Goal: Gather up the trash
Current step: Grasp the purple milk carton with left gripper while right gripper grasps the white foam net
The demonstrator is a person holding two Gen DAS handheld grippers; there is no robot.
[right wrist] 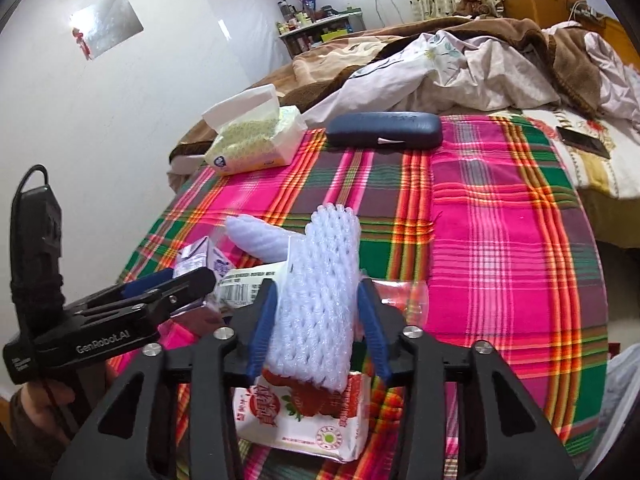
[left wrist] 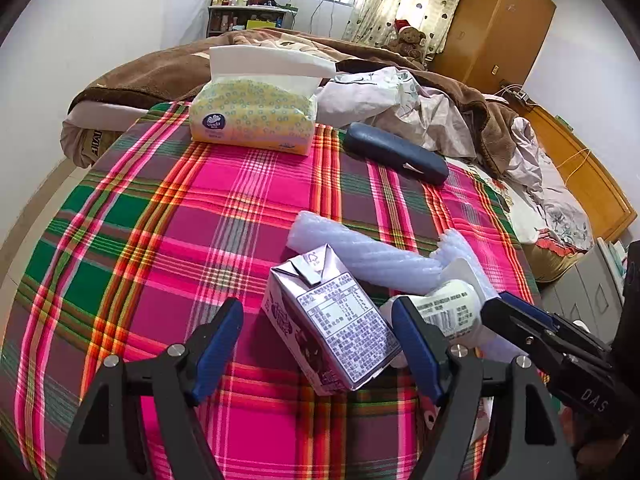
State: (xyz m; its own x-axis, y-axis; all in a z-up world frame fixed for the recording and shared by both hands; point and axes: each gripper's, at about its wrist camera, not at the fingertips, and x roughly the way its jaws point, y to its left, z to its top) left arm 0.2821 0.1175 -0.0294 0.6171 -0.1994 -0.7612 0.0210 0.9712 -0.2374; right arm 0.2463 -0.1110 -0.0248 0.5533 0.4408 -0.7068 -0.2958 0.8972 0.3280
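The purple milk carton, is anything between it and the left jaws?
Nothing visible blocks it. The purple milk carton already lies between the open jaws of the left gripper, untouched. The white yogurt bottle and foam sleeve crowd it just behind and to the right.

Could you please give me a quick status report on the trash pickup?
Left gripper open around purple carton. Right gripper straddling foam net sleeve, contact unclear. Nothing blocking.

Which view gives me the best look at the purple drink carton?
The left wrist view: the purple drink carton lies unobstructed between the left gripper's open fingers, label up. The right wrist view shows only its top corner behind that gripper.
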